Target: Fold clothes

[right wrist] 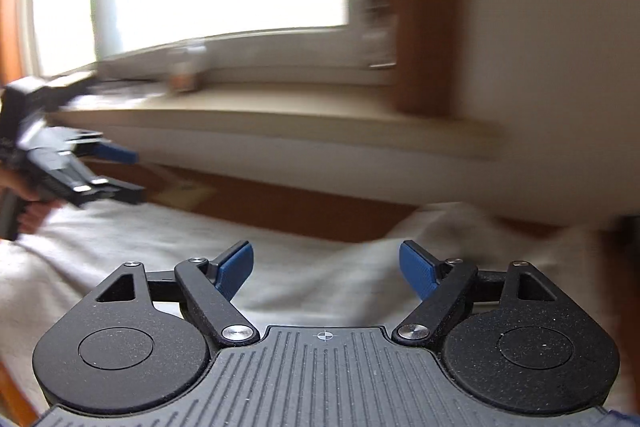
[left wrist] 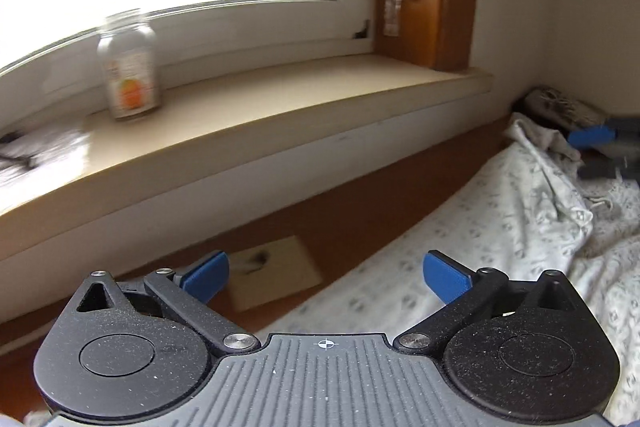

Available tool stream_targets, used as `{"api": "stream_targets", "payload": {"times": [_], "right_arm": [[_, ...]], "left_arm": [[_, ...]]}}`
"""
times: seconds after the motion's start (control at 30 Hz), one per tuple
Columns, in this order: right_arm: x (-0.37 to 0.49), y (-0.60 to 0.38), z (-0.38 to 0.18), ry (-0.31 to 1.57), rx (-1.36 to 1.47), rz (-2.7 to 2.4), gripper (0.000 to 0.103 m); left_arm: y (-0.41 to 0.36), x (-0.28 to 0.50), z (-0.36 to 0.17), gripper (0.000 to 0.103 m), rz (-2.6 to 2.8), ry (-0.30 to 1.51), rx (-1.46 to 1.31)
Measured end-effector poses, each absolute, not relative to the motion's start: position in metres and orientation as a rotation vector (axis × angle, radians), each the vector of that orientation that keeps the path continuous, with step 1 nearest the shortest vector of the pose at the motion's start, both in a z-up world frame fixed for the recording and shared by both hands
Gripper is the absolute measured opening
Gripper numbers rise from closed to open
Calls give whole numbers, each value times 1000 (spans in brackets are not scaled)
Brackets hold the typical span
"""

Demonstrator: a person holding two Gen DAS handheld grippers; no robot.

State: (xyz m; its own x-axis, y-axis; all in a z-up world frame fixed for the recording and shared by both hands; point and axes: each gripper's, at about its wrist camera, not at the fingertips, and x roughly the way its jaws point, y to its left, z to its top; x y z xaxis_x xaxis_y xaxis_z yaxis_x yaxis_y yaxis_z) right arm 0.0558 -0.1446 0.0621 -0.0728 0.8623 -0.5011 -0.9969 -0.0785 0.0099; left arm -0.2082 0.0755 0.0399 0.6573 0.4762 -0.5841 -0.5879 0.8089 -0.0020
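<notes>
Here both tongs are held above a bed and neither grips anything. The left tongs [left wrist: 326, 273] have their blue pads [left wrist: 446, 277] spread wide apart with only air between them, pointing toward the gap between the mattress edge and the wall under the window sill [left wrist: 280, 95]. Through that gap shows a brown wooden floor [left wrist: 352, 223] with a pale flat board [left wrist: 276, 277] lying on it. The right tongs [right wrist: 326, 269] likewise stand apart, empty, over the pale sheet [right wrist: 120, 251]; that view is smeared by motion blur, so fine detail is lost. The clothing is a crumpled white garment [left wrist: 548, 187] with a faint grey print, lying bunched on the similarly patterned bed cover [left wrist: 420, 267] at the right of the left wrist view, well apart from the left tongs. Just beside its far end the right tongs appear in that view, blurred, close to the cloth; whether they touch it cannot be told. A darker patterned item [left wrist: 560, 105] lies behind the garment against the wall. On the sill stands a clear glass jar [left wrist: 129, 67] with an orange label, upright, near the window frame. In the right wrist view the left tongs show at the left edge, held by a hand [right wrist: 28, 203].
</notes>
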Motion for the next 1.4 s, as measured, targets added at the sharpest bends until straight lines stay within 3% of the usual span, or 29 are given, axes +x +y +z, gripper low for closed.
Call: {"api": "stream_targets", "payload": {"times": [0.23,0.43,0.5,0.53,0.57,0.6,0.63,1.07,1.4], "right_arm": [[125,-109,53,444,-517,1359,80],[131,-74,36,471,-567,1311,70],[127,-66,33,468,-601,1298,60],[127,-64,33,473,-618,1289,48],[127,-62,32,478,-634,1281,28],[127,-60,32,480,-649,1270,14],[126,-63,36,456,-641,1236,4],[105,-244,168,248,-461,1036,4],[61,-313,172,319,-501,1095,6]], "left_arm": [[85,-196,5,103,534,596,-237],[88,-208,0,103,505,552,-291],[87,-206,0,103,496,557,-281],[86,-205,0,103,492,559,-276],[87,-205,-1,103,489,560,-276],[87,-205,-1,103,489,559,-277],[87,-205,-1,103,487,557,-283],[96,-209,-3,103,478,546,-348],[98,-208,-3,103,474,550,-364]]}}
